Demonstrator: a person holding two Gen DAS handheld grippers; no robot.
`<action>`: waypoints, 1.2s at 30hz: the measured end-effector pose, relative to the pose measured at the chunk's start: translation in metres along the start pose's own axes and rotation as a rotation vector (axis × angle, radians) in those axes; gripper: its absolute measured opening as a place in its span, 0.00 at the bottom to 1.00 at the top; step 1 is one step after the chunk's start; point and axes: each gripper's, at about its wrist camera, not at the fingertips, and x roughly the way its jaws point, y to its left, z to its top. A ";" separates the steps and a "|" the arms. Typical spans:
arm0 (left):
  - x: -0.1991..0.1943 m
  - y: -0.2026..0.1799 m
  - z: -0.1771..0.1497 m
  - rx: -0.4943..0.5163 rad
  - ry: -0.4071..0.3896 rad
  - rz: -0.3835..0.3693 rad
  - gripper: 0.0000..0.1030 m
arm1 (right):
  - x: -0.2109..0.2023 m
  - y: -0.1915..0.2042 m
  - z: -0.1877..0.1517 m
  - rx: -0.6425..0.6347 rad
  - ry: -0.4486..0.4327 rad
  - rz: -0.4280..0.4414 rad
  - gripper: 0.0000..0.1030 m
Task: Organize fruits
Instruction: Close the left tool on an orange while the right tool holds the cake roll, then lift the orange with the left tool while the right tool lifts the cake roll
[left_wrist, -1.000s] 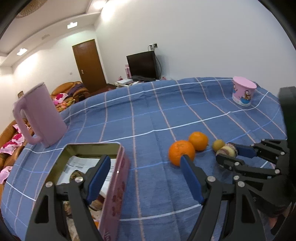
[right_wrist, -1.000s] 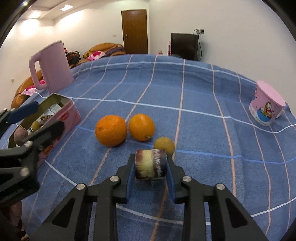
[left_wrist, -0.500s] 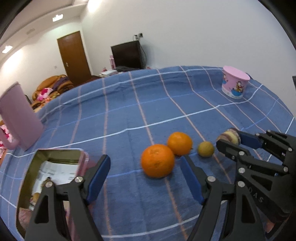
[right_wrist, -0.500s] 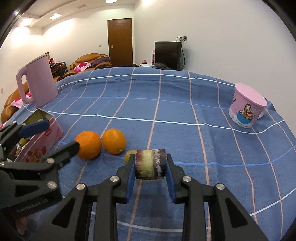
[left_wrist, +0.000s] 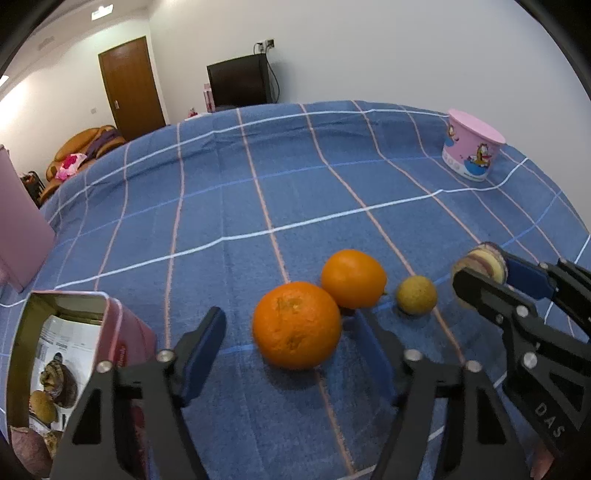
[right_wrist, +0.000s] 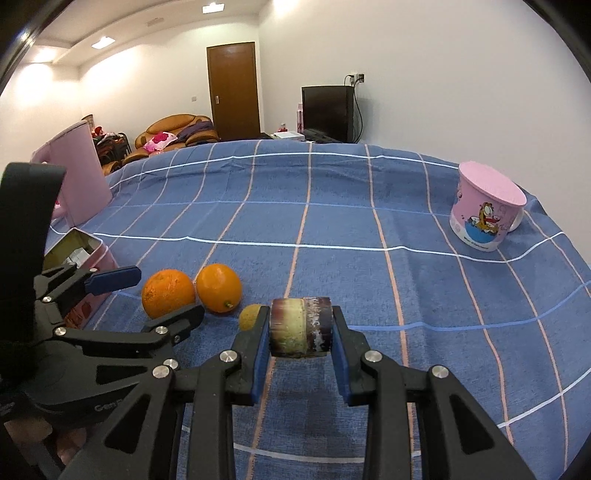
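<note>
My left gripper (left_wrist: 291, 339) is open, its blue pads on either side of a large orange (left_wrist: 296, 325) on the blue checked cloth. A second orange (left_wrist: 352, 277) and a small yellow-green fruit (left_wrist: 416, 294) lie just behind and to the right. My right gripper (right_wrist: 300, 328) is shut on a short purple-and-yellow sugarcane piece (right_wrist: 300, 326), held above the cloth; it also shows in the left wrist view (left_wrist: 482, 262). In the right wrist view the oranges (right_wrist: 168, 293) (right_wrist: 218, 282) sit left of the cane.
An open pink tin (left_wrist: 110, 325) holding paper and fruit pieces stands at the left. A pink jug (right_wrist: 79, 177) is at the far left. An upturned pink cartoon cup (right_wrist: 484, 210) stands at the far right. The table edge curves round behind.
My left gripper has moved right, away from the tin, and now straddles the large orange. My right gripper has lifted and kept hold of the cane piece.
</note>
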 end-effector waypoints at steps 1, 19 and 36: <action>0.001 0.000 0.000 -0.002 0.005 -0.009 0.62 | 0.000 0.001 0.000 -0.003 0.001 -0.001 0.31; -0.022 0.001 -0.009 -0.005 -0.085 -0.056 0.47 | -0.006 0.010 -0.002 -0.056 -0.036 0.042 0.31; -0.046 0.000 -0.014 0.001 -0.210 -0.017 0.47 | -0.022 0.013 -0.003 -0.074 -0.119 0.073 0.31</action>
